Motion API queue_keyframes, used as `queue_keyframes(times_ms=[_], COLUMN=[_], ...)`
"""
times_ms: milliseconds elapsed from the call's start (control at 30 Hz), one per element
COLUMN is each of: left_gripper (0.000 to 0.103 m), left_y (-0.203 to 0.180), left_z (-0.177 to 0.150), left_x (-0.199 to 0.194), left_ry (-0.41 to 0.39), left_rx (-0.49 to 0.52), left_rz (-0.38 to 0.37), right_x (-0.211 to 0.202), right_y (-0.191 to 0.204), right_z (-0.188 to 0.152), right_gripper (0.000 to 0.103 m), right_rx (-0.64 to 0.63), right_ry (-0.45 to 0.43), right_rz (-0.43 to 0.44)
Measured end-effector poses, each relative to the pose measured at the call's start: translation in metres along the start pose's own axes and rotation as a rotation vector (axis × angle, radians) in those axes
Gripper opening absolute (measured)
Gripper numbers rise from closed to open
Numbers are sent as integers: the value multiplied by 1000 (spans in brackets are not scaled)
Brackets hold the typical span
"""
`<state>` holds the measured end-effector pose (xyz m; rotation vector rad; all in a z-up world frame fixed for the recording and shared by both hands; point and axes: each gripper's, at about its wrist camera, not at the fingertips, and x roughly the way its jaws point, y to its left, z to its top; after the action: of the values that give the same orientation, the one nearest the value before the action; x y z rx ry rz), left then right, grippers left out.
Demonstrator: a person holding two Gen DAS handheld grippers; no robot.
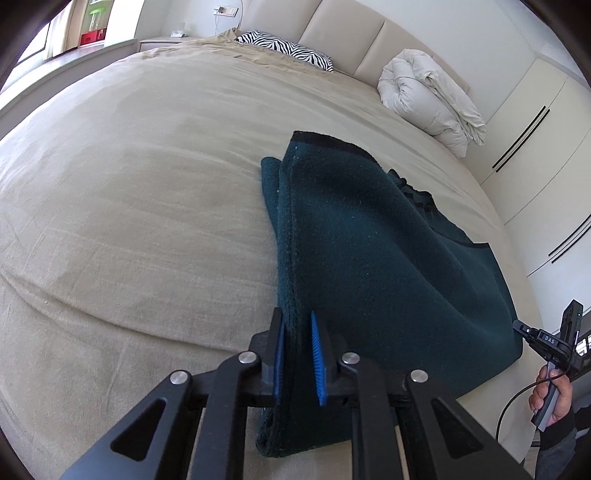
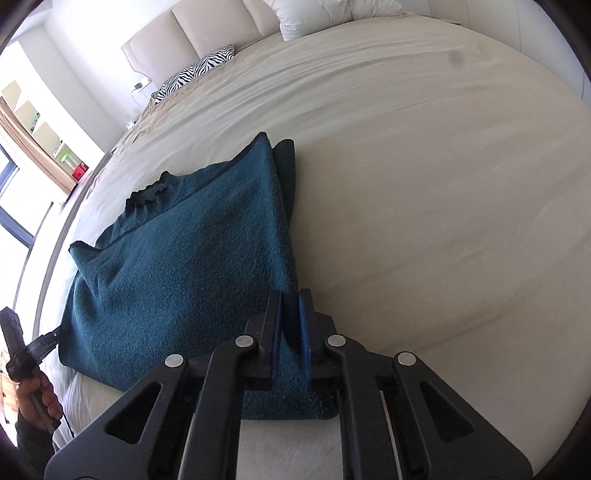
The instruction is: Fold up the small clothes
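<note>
The left tongs (image 1: 297, 347) are clamped on the near left corner of the green sweater (image 1: 369, 258), which lies half-folded on the bed (image 1: 129, 184); the right tongs (image 2: 290, 325) pinch its right corner. The thick layers could slip free, probably from the left pinch, if lifted unevenly.

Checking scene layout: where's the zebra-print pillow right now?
The zebra-print pillow lies at the far end of the bed against the padded headboard, left of the rolled white duvet in the left wrist view, well beyond the green sweater.
</note>
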<state>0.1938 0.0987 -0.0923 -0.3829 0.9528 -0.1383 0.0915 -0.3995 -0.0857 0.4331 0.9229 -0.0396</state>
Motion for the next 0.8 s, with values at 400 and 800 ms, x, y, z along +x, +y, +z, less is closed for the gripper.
queue_keyframes(times_ms=[400,800], left_gripper=[8,8], left_y=[13,23], left_z=[-16,-28], left_x=[-9,-12], left_ry=[8,6], left_rx=[-12,-51], left_rz=[8,-21], right_x=[-29,-16], right_y=[-15,-35], right_z=[-13,-31], right_gripper=[5,5], right_rx=[57,138], right_ry=[-42,-37], right_rz=[-9,13])
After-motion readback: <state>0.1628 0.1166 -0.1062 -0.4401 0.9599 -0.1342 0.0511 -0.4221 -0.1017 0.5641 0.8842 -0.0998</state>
